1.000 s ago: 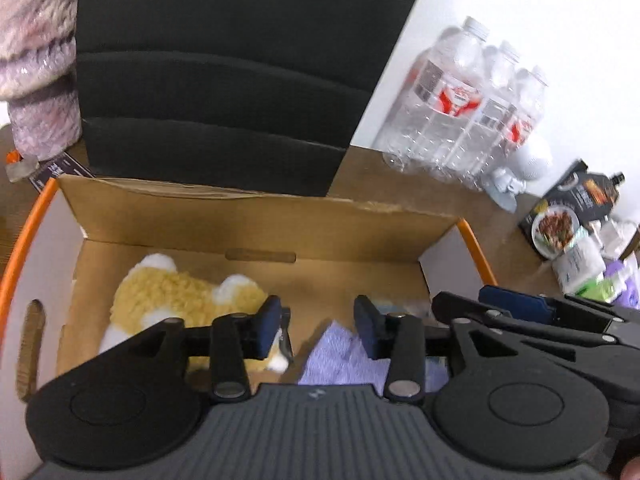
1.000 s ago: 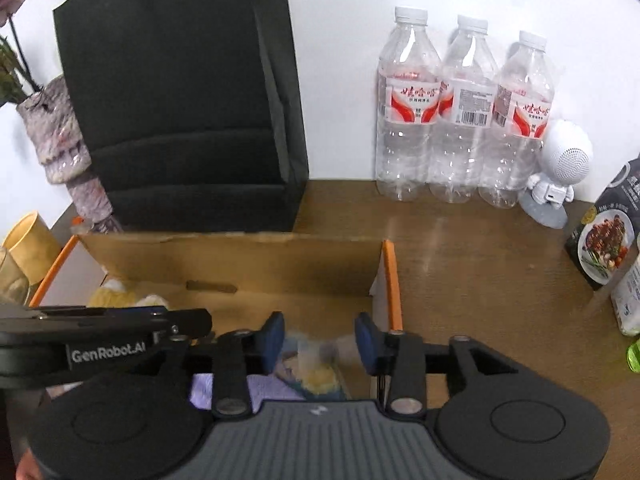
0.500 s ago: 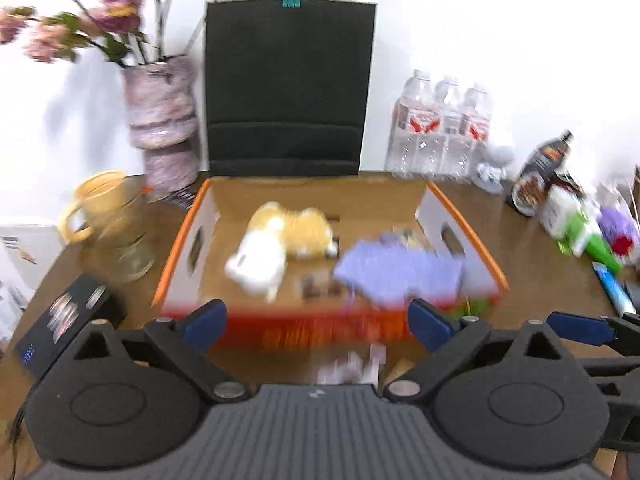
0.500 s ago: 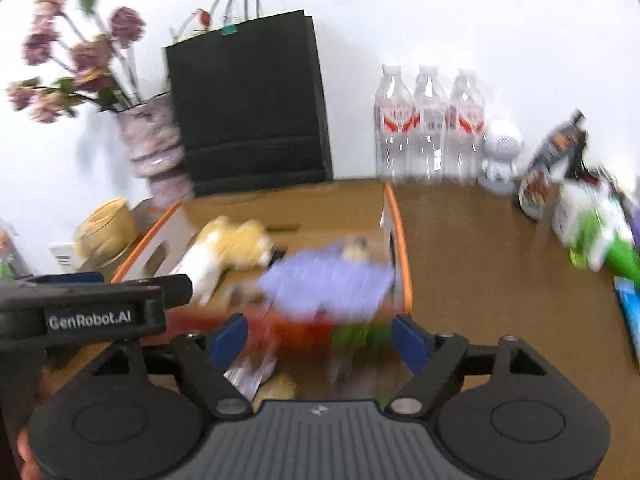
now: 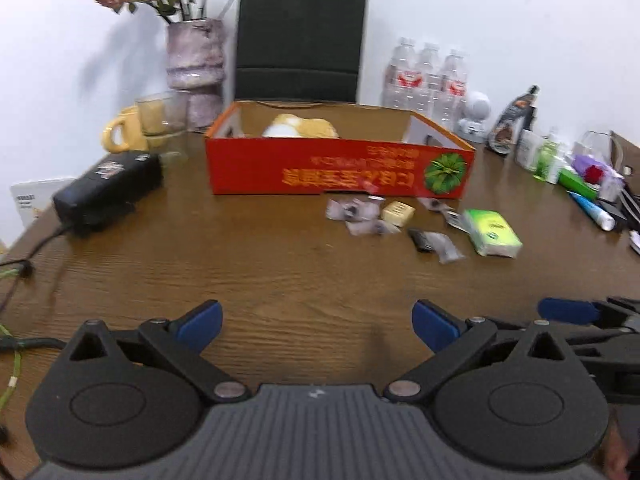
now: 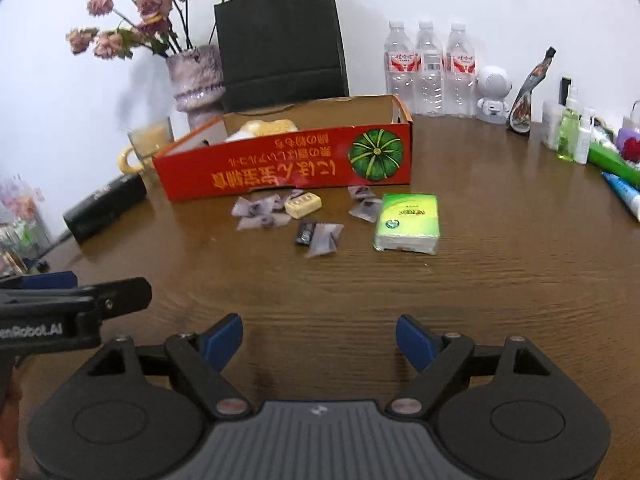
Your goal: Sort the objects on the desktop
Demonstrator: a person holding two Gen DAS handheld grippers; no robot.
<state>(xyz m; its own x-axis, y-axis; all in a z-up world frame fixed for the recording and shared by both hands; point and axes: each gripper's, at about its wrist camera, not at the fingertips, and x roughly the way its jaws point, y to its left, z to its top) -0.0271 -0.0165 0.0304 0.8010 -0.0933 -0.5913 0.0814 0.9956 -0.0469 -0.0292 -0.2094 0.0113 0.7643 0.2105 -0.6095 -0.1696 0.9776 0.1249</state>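
Two grippers hover over the table, jaws just spread, nothing between: left gripper (image 5: 318,322), right gripper (image 6: 319,338) | green tissue pack (image 6: 408,218) at 1 o'clock, sweets (image 6: 262,210) at 11, before red box (image 6: 280,166) | advice: approach one item squarely, pinch its narrow sides.

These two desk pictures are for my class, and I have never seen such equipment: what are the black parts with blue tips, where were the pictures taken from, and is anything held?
Each picture comes from a camera on a hand-held gripper, looking along its blue-tipped fingers. The left gripper and right gripper are both open and hold nothing; their jaws have just been opening. On the wooden table stand a red cardboard box with a plush toy inside, loose snack packets and a green tissue pack.
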